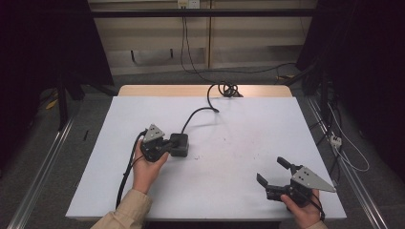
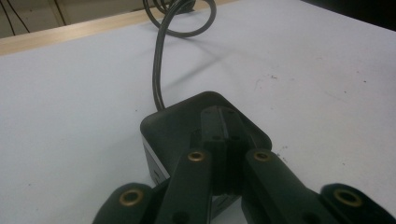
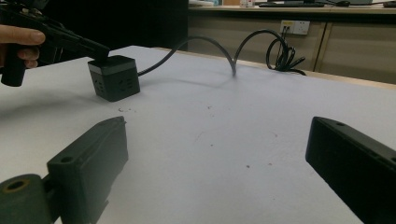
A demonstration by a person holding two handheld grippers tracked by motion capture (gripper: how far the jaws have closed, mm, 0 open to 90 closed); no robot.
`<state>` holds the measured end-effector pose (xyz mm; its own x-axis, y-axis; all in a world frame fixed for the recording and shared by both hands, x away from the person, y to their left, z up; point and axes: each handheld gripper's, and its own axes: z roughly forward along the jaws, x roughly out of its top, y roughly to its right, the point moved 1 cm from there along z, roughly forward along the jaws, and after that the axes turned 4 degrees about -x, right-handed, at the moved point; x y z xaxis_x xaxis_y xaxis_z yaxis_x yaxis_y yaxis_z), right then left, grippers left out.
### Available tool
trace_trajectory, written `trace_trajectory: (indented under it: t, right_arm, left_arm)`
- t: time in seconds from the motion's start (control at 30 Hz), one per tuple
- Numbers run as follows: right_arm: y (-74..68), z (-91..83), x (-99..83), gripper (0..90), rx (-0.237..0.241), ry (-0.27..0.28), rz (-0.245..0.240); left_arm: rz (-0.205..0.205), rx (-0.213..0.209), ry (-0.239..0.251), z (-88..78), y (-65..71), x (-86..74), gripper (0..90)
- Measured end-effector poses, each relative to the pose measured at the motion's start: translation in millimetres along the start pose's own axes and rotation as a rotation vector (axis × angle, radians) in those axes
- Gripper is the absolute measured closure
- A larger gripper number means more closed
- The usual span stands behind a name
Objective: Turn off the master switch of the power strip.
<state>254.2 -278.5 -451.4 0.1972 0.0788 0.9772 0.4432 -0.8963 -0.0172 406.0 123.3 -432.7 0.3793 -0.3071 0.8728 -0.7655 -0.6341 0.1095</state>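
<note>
Your left gripper (image 1: pixel 168 146) rests its 2 matte black jaws pressed together on top of the rounded black cube socket (image 1: pixel 179 144) with its thick rubbery cable (image 1: pixel 197 113) on the smooth white tabletop (image 1: pixel 239 143), while your right gripper (image 1: pixel 272 172) holds its blocky jaws spread.

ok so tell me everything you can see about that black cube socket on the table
The black cube socket is a dark, matte, plastic-looking block with rounded corners, a pale band and outlet holes on one side. It sits flat on the white table. A black cable runs from it toward the far edge. The shut left tongs rest on its top.
</note>
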Motion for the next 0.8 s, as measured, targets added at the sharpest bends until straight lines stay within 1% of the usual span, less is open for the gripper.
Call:
trace_trajectory:
  t: [0.03, 0.07, 0.13, 0.43, 0.67, 0.73, 0.8]
  right_arm:
    - [0.0, -0.1, 0.1, 5.2, 0.000, 0.001, 0.001]
    - [0.0, -0.2, 0.1, 5.2, 0.000, 0.000, 0.001]
    - [0.1, -0.5, 0.2, 5.2, 0.000, 0.001, 0.002]
    - [0.5, -0.4, 0.0, 5.2, 0.000, -0.001, 0.003]
    - [0.8, -0.3, -0.1, 5.2, 0.000, -0.002, 0.005]
    - [0.9, -0.4, -0.1, 5.2, 0.000, 0.000, 0.005]
    - [1.3, -0.5, 0.0, 5.2, -0.002, 0.001, 0.005]
  left_arm:
    - [0.000, 0.001, -0.003, -0.1, 0.1, 0.2, 90.0]
    - [-0.014, -0.004, 0.001, 0.1, 0.3, -0.1, 90.0]
    - [-0.021, -0.011, 0.003, 0.0, -0.6, -0.3, 90.0]
    - [-0.021, -0.007, 0.005, -0.1, -0.4, -0.4, 90.0]
    - [-0.030, -0.008, 0.004, -0.3, -0.8, -0.3, 90.0]
    - [-0.017, -0.003, 0.004, -0.3, 0.0, -0.3, 90.0]
    - [-0.020, -0.004, 0.003, -0.3, 0.2, -0.1, 90.0]
